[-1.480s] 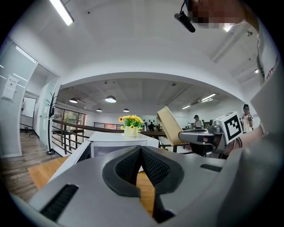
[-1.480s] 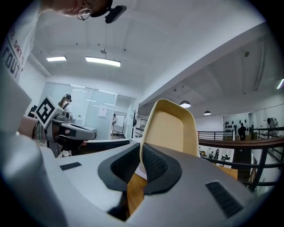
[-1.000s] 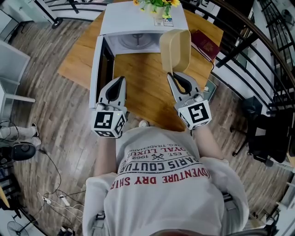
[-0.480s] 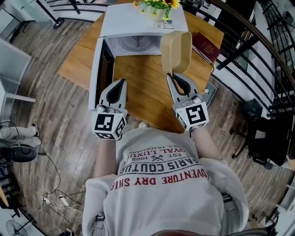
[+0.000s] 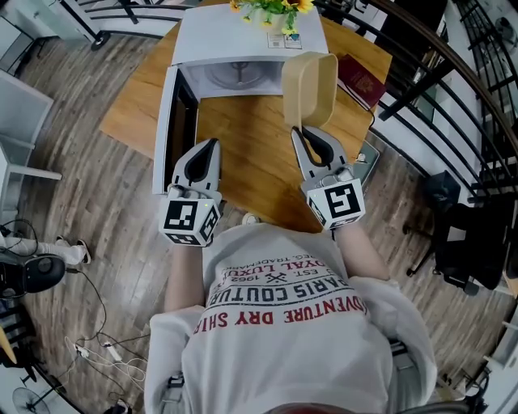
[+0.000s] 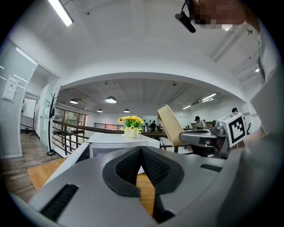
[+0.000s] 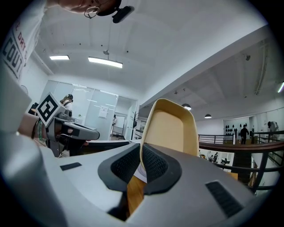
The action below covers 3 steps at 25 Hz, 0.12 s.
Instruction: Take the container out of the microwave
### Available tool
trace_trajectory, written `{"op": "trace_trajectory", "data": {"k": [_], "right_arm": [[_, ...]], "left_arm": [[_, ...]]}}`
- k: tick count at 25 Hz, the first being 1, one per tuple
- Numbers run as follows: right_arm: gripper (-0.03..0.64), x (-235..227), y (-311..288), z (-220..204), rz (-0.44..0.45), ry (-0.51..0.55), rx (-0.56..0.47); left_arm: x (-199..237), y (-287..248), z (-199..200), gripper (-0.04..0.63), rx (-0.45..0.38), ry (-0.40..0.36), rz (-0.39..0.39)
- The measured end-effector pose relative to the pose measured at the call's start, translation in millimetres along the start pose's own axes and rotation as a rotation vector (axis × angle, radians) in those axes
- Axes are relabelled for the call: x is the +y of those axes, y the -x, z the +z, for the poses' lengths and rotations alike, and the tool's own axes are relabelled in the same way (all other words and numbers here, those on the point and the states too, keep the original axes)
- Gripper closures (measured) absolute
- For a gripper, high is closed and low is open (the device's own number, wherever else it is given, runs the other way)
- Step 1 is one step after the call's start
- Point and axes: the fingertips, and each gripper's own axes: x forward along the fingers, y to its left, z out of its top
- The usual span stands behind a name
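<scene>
A beige rectangular container (image 5: 309,89) hangs tipped on its side above the wooden table, in front of the open white microwave (image 5: 243,48). My right gripper (image 5: 300,129) is shut on its near rim; in the right gripper view the container (image 7: 172,128) rises right behind the closed pads, its open side facing right. My left gripper (image 5: 214,142) is shut with nothing in it and hovers by the swung-out microwave door (image 5: 167,129). From the left gripper view, the closed gripper (image 6: 141,147) points at the microwave (image 6: 117,141), with the container (image 6: 171,125) to its right.
A pot of yellow flowers (image 5: 271,12) stands on top of the microwave. A dark red book (image 5: 361,79) lies on the table's right side. A black railing (image 5: 453,89) runs along the right. The wooden table (image 5: 243,154) ends just before the person's body.
</scene>
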Motion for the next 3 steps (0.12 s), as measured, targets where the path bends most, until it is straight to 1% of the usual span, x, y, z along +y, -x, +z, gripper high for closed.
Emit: {"op": "trace_trajectory", "data": {"k": [3], "right_arm": [[0.575,0.5,-1.6,0.4,0.009,0.017,-0.007]], "left_arm": [[0.4,-0.9,1.3,0.583,-0.004,-0.001,0.000]]}}
